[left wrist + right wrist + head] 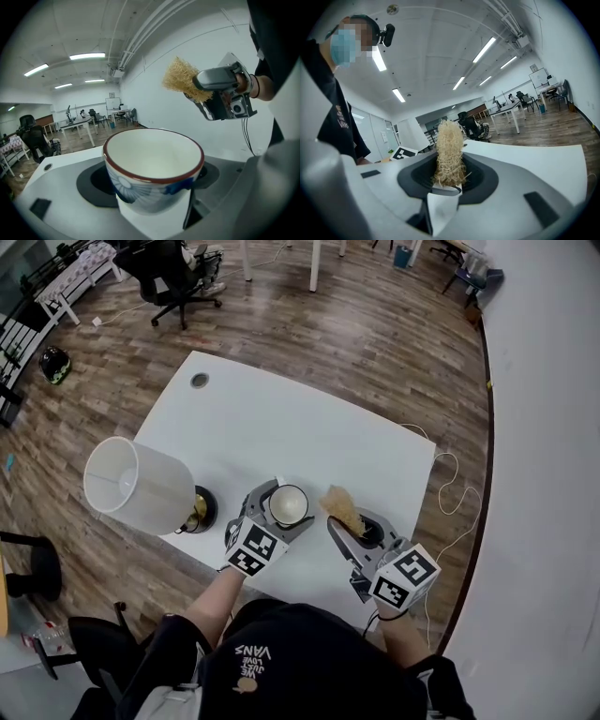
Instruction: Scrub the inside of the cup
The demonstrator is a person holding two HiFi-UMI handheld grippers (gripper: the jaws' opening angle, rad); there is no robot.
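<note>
Left gripper (281, 512), nearest its own camera: your jaws are closed on the lower wall of the cup (153, 164), which stands upright between them, mouth open and empty. Right gripper (447, 187): your jaws pinch the lower end of the scrubber (449, 152), most of the fibre bundle standing free beyond the tips. The scrubber is just beside the cup, outside its rim and not touching it.

Hazards, as judged:
- The hold on the cup is low and the glaze looks smooth, so a hard push against the inner wall could tip or twist it between your jaws.
- Only the scrubber's end is held, so it may fold over or pull free when dragged.
- Going in too deep could knock your right jaw tips against the rim.

Writing: "VANS" on your shirt (251, 652), with smaller lines too fine to read. The cup carries a blue pattern and a dark red rim, with no lettering.
</note>
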